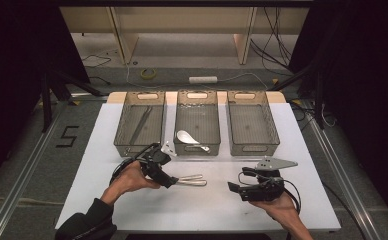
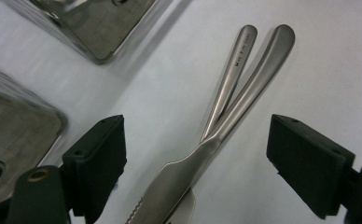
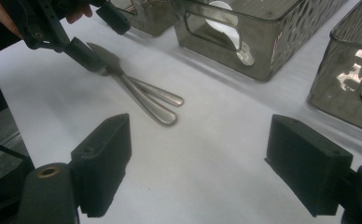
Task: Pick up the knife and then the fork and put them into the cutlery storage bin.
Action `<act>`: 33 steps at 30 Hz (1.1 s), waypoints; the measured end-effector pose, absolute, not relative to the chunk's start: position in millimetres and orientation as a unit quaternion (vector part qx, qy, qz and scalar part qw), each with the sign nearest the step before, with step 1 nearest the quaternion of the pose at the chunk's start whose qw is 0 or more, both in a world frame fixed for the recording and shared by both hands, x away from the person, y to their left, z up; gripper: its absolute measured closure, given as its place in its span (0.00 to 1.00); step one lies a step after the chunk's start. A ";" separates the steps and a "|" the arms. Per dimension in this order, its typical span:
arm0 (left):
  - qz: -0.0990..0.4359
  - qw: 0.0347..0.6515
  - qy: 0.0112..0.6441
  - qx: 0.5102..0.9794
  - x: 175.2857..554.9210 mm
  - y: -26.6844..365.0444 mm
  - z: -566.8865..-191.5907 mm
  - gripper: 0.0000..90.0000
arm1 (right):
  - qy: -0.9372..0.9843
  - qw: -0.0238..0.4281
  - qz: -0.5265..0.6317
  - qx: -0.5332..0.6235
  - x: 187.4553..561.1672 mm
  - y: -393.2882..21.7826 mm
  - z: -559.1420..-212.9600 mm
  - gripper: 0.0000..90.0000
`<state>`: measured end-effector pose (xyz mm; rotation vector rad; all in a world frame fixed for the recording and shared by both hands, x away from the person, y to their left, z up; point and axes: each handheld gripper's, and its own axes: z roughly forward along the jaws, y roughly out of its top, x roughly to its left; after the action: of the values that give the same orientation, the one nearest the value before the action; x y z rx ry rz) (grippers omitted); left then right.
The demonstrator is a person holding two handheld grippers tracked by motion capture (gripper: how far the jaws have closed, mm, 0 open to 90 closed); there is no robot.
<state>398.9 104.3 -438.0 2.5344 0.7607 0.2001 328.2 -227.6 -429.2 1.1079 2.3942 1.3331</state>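
Note:
Two steel table knives [image 1: 192, 180] lie crossed on the white table top [image 1: 207, 210], handles pointing right. My left gripper [image 1: 166, 167] hangs over their blade ends, open. In the left gripper view the knives [image 2: 230, 98] run up between the two black pads [image 2: 97, 154], and one blade is serrated. My right gripper [image 1: 238, 180] is held open at the front right, with nothing between its pads [image 3: 305, 163]. In its own view it [image 3: 198, 158] faces the knives [image 3: 146, 98] and the left gripper [image 3: 72, 42] beyond them.
Three smoky see-through bins stand in a row at the back. The left bin [image 1: 123, 120] holds long thin utensils [image 1: 141, 125], the middle bin [image 1: 197, 150] holds a white spoon [image 1: 187, 137], and the right bin [image 1: 254, 148] looks bare. Cables lie on the floor beyond.

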 end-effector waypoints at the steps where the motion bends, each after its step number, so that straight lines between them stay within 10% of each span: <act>1: 0.072 0.241 0.278 0.927 398.9 103.6 -438.5 0.22 | 0.807 0.093 0.449 0.373 328.3 -227.7 -429.4 0.26; 33: 0.066 0.174 0.204 0.961 399.2 83.1 -463.0 0.51 | 0.816 0.089 0.437 0.367 328.0 -222.3 -431.9 0.26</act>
<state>399.2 83.1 -463.0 2.7242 0.5781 0.1859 328.0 -222.3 -431.9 1.0934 2.4288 1.2991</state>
